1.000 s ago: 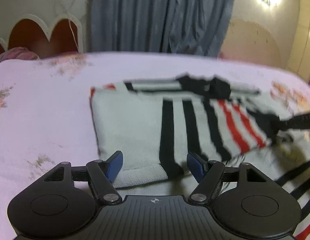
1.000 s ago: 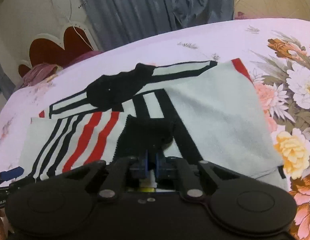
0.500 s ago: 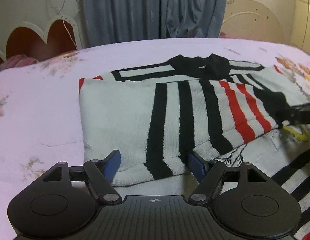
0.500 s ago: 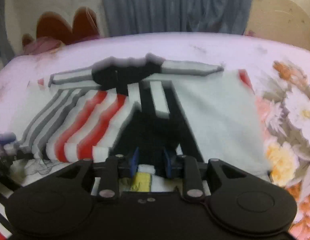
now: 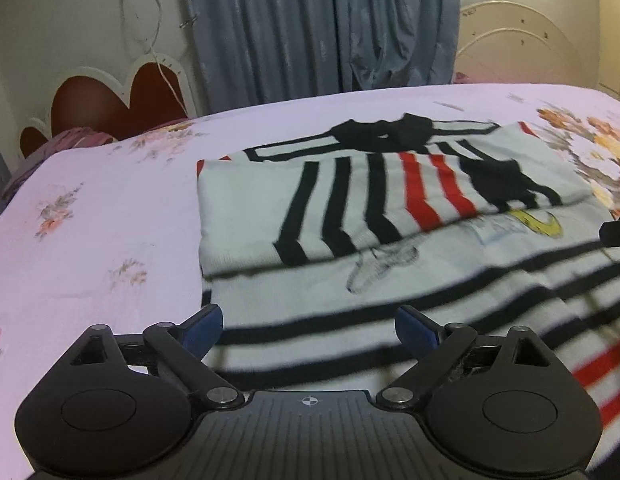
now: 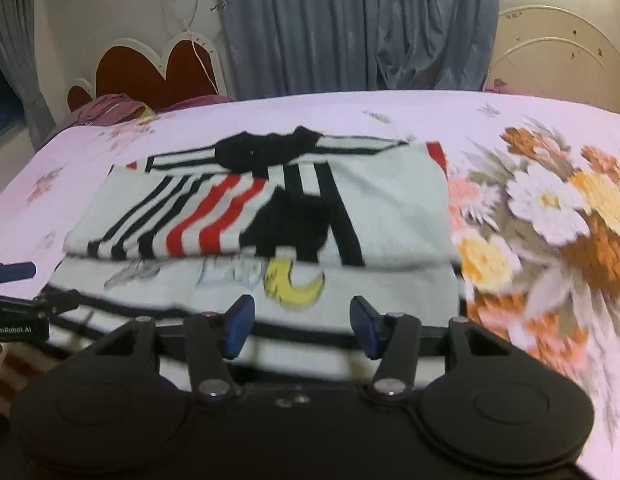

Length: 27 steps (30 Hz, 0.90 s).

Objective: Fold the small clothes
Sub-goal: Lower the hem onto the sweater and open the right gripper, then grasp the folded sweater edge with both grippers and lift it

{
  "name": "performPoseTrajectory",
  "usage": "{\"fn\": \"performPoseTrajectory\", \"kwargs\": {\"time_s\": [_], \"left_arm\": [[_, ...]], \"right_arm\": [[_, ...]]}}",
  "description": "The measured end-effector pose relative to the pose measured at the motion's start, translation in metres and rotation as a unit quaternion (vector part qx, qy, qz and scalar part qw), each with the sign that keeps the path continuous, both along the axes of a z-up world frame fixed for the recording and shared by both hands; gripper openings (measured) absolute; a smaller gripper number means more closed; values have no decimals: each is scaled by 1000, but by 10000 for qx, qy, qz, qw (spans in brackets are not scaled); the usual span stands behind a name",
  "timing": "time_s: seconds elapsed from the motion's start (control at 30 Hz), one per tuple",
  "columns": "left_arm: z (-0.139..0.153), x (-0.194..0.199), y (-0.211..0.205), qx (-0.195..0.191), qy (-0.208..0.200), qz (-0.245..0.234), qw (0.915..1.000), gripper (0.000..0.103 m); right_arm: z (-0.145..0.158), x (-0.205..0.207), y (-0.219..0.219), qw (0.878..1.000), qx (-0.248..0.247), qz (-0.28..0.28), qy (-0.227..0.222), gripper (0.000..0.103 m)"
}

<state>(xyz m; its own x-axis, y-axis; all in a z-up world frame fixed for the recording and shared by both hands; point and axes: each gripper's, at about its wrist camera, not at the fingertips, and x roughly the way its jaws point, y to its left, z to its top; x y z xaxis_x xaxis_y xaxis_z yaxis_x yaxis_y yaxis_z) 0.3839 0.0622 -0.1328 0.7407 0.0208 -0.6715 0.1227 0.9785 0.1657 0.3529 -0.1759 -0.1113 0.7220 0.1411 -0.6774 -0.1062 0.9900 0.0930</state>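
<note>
With both sleeves folded across the striped sweater (image 6: pixel 382 216), our left gripper (image 5: pixel 309 326) and right gripper (image 6: pixel 301 326) are opening, empty, so next we take the hem.

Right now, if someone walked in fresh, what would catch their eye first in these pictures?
First, the white knit sweater with black and red stripes, lying partly folded in the middle of the bed, with a yellow crescent moon print showing just below the folded sleeves. Next, the pink bedsheet's big orange and white flower print to the sweater's right. Behind the bed hang grey-blue curtains.
</note>
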Motion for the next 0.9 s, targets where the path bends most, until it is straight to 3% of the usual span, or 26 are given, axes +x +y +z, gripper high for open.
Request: {"fn": "performPoseTrajectory", "kwargs": {"time_s": [0.3,0.57,0.73,0.8,0.9], "left_arm": [[6,-60,-2,-6,-61,59,10000,92],[0,-118,24,-268,23,463,9986,92],[-14,-150,53,-675,283,694,9949,91],[-21,-158,63,-1000,472,691,9915,79],[-27,-165,71,-1399,621,664,9860,73]], "right_arm": [[7,-58,-10,9999,132,30,-80,55],[20,-108,-33,9994,206,-121,-268,56],[9,-138,-56,9992,290,-200,-171,56],[-1,-146,-65,9988,409,-271,-6,56],[-14,-157,-74,9966,669,-437,180,56]]}}
